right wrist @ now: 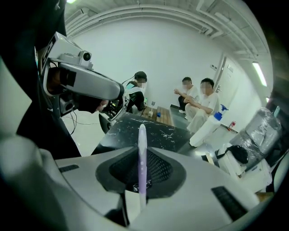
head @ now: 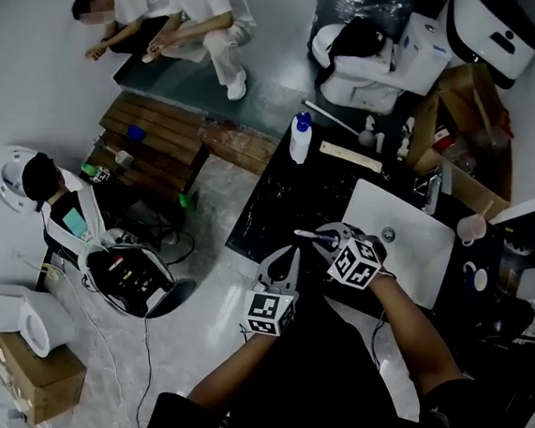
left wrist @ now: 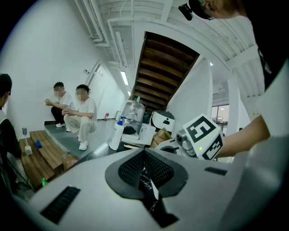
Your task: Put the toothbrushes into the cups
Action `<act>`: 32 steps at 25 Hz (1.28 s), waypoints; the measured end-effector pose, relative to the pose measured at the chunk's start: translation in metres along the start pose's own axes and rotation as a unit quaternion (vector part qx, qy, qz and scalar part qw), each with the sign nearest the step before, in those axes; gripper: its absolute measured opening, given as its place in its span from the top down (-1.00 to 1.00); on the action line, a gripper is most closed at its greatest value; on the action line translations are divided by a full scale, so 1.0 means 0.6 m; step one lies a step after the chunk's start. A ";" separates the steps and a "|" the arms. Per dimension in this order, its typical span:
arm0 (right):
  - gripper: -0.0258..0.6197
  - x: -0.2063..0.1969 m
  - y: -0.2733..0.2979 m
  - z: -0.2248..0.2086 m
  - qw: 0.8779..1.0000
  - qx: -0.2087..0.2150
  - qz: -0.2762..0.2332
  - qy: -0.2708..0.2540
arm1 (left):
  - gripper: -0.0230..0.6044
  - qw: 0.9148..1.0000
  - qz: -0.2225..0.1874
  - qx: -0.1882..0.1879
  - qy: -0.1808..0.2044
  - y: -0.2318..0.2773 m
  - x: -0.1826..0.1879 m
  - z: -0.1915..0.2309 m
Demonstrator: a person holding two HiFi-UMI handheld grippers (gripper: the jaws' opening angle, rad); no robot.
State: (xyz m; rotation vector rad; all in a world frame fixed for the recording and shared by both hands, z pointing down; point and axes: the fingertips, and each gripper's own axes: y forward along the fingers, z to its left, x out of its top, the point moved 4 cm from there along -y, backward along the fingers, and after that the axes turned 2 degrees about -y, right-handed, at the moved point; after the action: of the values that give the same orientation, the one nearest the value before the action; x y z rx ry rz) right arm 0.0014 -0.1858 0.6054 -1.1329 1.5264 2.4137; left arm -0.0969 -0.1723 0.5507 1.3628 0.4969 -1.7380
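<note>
My right gripper [head: 332,241] is shut on a pale purple toothbrush [head: 309,236], which juts out to the left over the near edge of the white sink [head: 409,214]. In the right gripper view the toothbrush [right wrist: 142,135] runs straight forward between the pads of the right gripper [right wrist: 142,155]. My left gripper [head: 294,253] hovers just left of it, over the black marble counter [head: 271,199]. In its own view the left gripper [left wrist: 144,158] is shut with nothing in it. A pink cup [head: 471,227] stands on the counter right of the sink.
A white bottle with a blue cap [head: 300,139] stands at the counter's far end. The faucet [head: 434,188] sits behind the sink. Wooden benches [head: 161,139], seated people [head: 202,22] and a person with equipment [head: 70,213] fill the floor to the left.
</note>
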 end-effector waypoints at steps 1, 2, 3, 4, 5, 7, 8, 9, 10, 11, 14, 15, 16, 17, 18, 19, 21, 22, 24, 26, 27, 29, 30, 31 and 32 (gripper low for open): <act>0.70 0.003 -0.008 0.010 1.000 -0.003 -0.003 0.001 | 0.88 1.000 -0.001 -0.001 0.000 -0.010 -0.002 -0.006; 0.70 0.006 -0.016 0.019 1.000 -0.006 -0.006 0.002 | 0.88 1.000 -0.002 -0.003 0.000 -0.019 -0.003 -0.011; 0.70 0.009 -0.025 0.027 1.000 -0.011 -0.008 0.004 | 0.88 1.000 -0.003 -0.005 0.001 -0.028 -0.004 -0.016; 0.70 0.012 -0.034 0.034 1.000 -0.017 -0.010 0.005 | 0.88 1.000 -0.005 -0.006 0.001 -0.036 -0.005 -0.019; 0.70 0.015 -0.044 0.041 1.000 -0.024 -0.012 0.007 | 0.88 1.000 -0.007 -0.008 0.001 -0.043 -0.005 -0.022; 0.70 0.019 -0.063 0.056 0.999 -0.038 -0.013 0.009 | 0.88 1.000 -0.011 -0.011 0.001 -0.057 -0.006 -0.029; 0.70 0.020 -0.072 0.065 0.999 -0.044 -0.014 0.010 | 0.88 1.000 -0.012 -0.013 -0.001 -0.064 -0.008 -0.033; 0.70 0.020 -0.081 0.075 0.999 -0.051 -0.013 0.012 | 0.88 1.000 -0.013 -0.016 -0.002 -0.071 -0.011 -0.038; 0.70 0.020 -0.091 0.085 0.998 -0.057 -0.012 0.013 | 0.88 1.000 -0.013 -0.020 -0.005 -0.078 -0.015 -0.043; 0.70 0.018 -0.102 0.094 0.998 -0.064 -0.009 0.014 | 0.88 1.000 -0.013 -0.025 -0.008 -0.083 -0.020 -0.050; 0.70 0.015 -0.133 0.116 0.996 -0.086 -0.002 0.018 | 0.88 0.999 -0.008 -0.043 -0.012 -0.096 -0.033 -0.071; 0.70 0.014 -0.141 0.122 0.996 -0.093 0.000 0.020 | 0.88 0.999 -0.007 -0.049 -0.013 -0.098 -0.038 -0.077; 0.70 0.011 -0.149 0.129 0.995 -0.098 0.002 0.021 | 0.88 0.998 -0.006 -0.055 -0.015 -0.099 -0.042 -0.084; 0.70 0.007 -0.155 0.135 0.994 -0.103 0.003 0.022 | 0.88 0.998 -0.007 -0.061 -0.019 -0.099 -0.045 -0.091; 0.70 0.002 -0.162 0.142 0.994 -0.108 0.004 0.023 | 0.88 0.998 -0.009 -0.066 -0.023 -0.099 -0.049 -0.099; 0.70 -0.003 -0.169 0.147 0.993 -0.112 0.005 0.025 | 0.88 0.997 -0.009 -0.071 -0.022 -0.099 -0.051 -0.107; 0.70 -0.012 -0.184 0.153 0.992 -0.122 0.005 0.031 | 0.88 0.997 -0.005 -0.077 -0.015 -0.097 -0.054 -0.120; 0.70 -0.016 -0.191 0.155 0.991 -0.128 0.004 0.035 | 0.88 0.997 -0.006 -0.079 -0.016 -0.095 -0.054 -0.126; 0.70 -0.025 -0.205 0.157 0.989 -0.139 0.003 0.044 | 0.88 0.996 -0.007 -0.082 -0.023 -0.091 -0.054 -0.139; 0.70 -0.037 -0.221 0.160 0.988 -0.148 0.001 0.053 | 0.88 0.996 0.000 -0.086 -0.024 -0.085 -0.058 -0.156; 0.70 -0.044 -0.232 0.160 0.987 -0.152 -0.001 0.059 | 0.88 0.996 0.004 -0.091 -0.020 -0.081 -0.060 -0.166; 0.70 -0.062 -0.256 0.160 0.984 -0.164 -0.007 0.073 | 0.88 0.994 0.009 -0.104 -0.007 -0.067 -0.064 -0.192; 0.70 -0.072 -0.270 0.161 0.982 -0.172 -0.010 0.080 | 0.88 0.994 0.012 -0.111 -0.005 -0.059 -0.066 -0.206; 0.70 -0.083 -0.285 0.161 0.980 -0.179 -0.012 0.087 | 0.88 0.993 0.017 -0.116 -0.003 -0.052 -0.069 -0.221; 0.70 -0.094 -0.301 0.163 0.978 -0.187 -0.015 0.093 | 0.88 0.992 0.022 -0.122 0.000 -0.045 -0.071 -0.238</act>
State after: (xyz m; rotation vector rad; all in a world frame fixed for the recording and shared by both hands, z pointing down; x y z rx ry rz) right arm 0.0649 0.0012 0.5268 -1.4712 1.1072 2.7156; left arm -0.0327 -0.0358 0.5388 1.1911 0.6513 -1.5834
